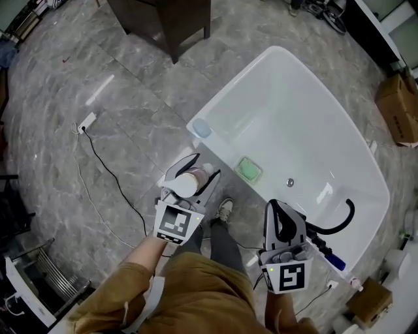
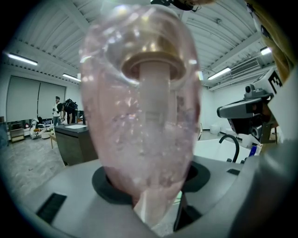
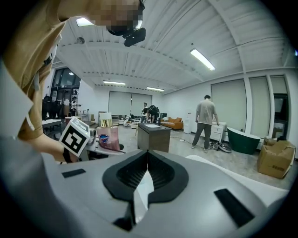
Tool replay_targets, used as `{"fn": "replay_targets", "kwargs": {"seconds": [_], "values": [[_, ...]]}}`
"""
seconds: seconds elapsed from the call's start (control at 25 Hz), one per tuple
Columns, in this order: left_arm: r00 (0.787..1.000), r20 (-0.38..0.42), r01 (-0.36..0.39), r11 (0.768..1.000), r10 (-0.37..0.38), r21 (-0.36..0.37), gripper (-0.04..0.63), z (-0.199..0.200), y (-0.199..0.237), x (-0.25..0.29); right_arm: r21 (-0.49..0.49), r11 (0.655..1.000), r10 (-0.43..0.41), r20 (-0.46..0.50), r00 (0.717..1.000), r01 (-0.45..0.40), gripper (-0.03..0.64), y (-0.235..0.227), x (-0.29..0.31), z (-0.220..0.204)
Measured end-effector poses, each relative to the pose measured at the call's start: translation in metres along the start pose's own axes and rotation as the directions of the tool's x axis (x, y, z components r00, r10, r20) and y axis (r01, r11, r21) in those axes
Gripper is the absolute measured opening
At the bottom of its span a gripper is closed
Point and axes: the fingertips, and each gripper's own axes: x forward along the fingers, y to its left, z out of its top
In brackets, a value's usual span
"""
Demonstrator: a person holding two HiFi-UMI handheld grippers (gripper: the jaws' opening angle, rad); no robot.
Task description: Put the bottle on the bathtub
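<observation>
Nearest us, the left gripper (image 1: 204, 168) has its jaws spread wide and clamped on the pink bottle (image 1: 186, 184). The bottle's gold collar and pale cap face the head view, and its body fills the left gripper view from pad to pad. The bottle hangs over the floor just outside the near rim of the bathtub (image 1: 225, 160), not resting on it. The right gripper (image 1: 277, 205) has its jaws pressed together with nothing between them, and it sits over the rim close to the black faucet (image 1: 341, 222). A shoe (image 1: 224, 210) stands on the floor between the two grippers. On the rim ahead of the bottle lies a green soap dish (image 1: 249, 169), with bare rim on either side of it. Farther along, a blue cup (image 1: 201, 128) sits on the tub's corner. Left of the tub the grey marble floor (image 1: 59, 156) lies open, crossed by a cable (image 1: 108, 169) running from a power strip (image 1: 87, 122). A dark cabinet (image 1: 163, 19) stands beyond.
</observation>
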Motion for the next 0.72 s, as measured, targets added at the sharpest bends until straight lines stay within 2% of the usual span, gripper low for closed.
{"fn": "replay_targets", "kwargs": {"seconds": [0.32, 0.72], "values": [[0.999, -0.030, 0.011, 1.000, -0.010, 0.013, 0.245, -0.035, 0.006, 0.029, 0.016, 1.000, 0.018, 0.043, 0.999, -0.019, 0.006, 0.003, 0.030, -0.011], [0.998, -0.058, 0.018, 1.000, -0.018, 0.013, 0.245, -0.076, 0.017, 0.072, 0.043, 0.999, -0.005, -0.031, 1.000, 0.006, 0.006, -0.008, 0.053, -0.053]]}}
